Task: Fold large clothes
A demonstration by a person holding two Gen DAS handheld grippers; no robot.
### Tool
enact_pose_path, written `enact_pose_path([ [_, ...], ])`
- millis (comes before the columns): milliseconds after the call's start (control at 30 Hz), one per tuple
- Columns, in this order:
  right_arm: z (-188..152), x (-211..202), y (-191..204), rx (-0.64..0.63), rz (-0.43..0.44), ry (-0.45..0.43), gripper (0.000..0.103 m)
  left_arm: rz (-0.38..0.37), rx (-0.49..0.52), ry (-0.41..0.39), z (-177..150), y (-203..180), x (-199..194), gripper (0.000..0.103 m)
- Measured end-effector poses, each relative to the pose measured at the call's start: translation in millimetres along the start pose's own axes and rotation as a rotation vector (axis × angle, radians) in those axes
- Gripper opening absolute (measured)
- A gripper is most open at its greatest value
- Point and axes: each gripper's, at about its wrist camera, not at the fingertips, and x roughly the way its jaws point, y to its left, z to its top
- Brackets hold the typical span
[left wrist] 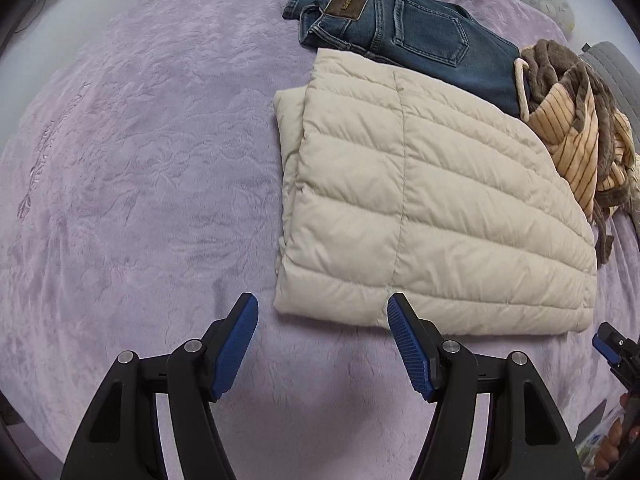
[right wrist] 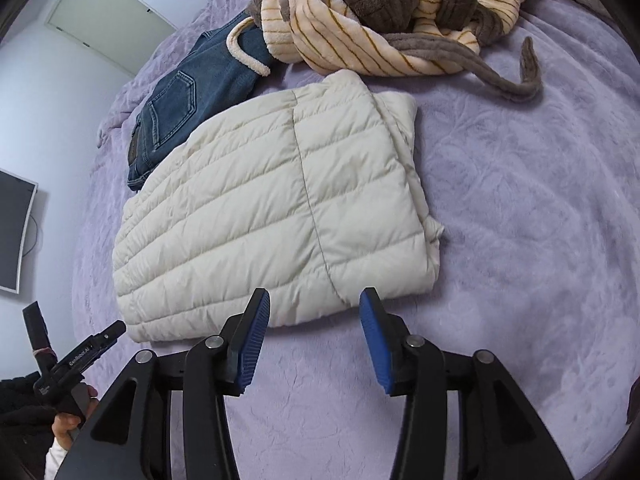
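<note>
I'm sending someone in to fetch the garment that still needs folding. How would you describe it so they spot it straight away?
On the lilac plush bedspread three garments lie together: a folded cream quilted puffer jacket, folded blue denim jeans beside it, and beyond both a fleece robe. The robe is the one: peach with thin brown stripes and brown trim, and the only piece lying in a crumpled heap.

Home bedroom, lilac plush bedspread [left wrist: 140, 140], wall-mounted screen [right wrist: 14, 236]
</note>
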Motion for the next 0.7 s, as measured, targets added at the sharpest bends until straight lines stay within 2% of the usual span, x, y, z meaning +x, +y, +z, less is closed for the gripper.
enact_pose_path([
  [33, -6, 1, 0, 0.007, 0.002, 0.01, 0.051, -0.005, -0.004, 0.011, -4, 1, 0, 0.088],
  [100, -19, 2, -2, 0.022, 0.003, 0.03, 0.051, 0.0, -0.019, -0.009, -11, 2, -4, 0.102],
  [167, -29, 4, -3, 0.033, 0.001, 0.047, 0.053, 0.013, -0.016, -0.031, -16, 1, -8, 0.102],
  [233, -36, 7, -3, 0.041, 0.0, 0.059, 0.06, 0.017, -0.025, -0.024, -19, 3, -8, 0.102],
  [333, -42, 10, -5, 0.061, 0.007, 0.071, 0.061, 0.014, -0.041, -0.015, -21, 7, -4, 0.102],
  [500, -47, 15, -11, 0.115, 0.051, 0.065, 0.084, 0.01, -0.053, 0.013, -25, 8, 3, 0.102],
  [700, -46, 25, -15, 0.163, 0.116, 0.081, 0.086, 0.031, -0.049, 0.023, -27, 5, 8, 0.102],
])
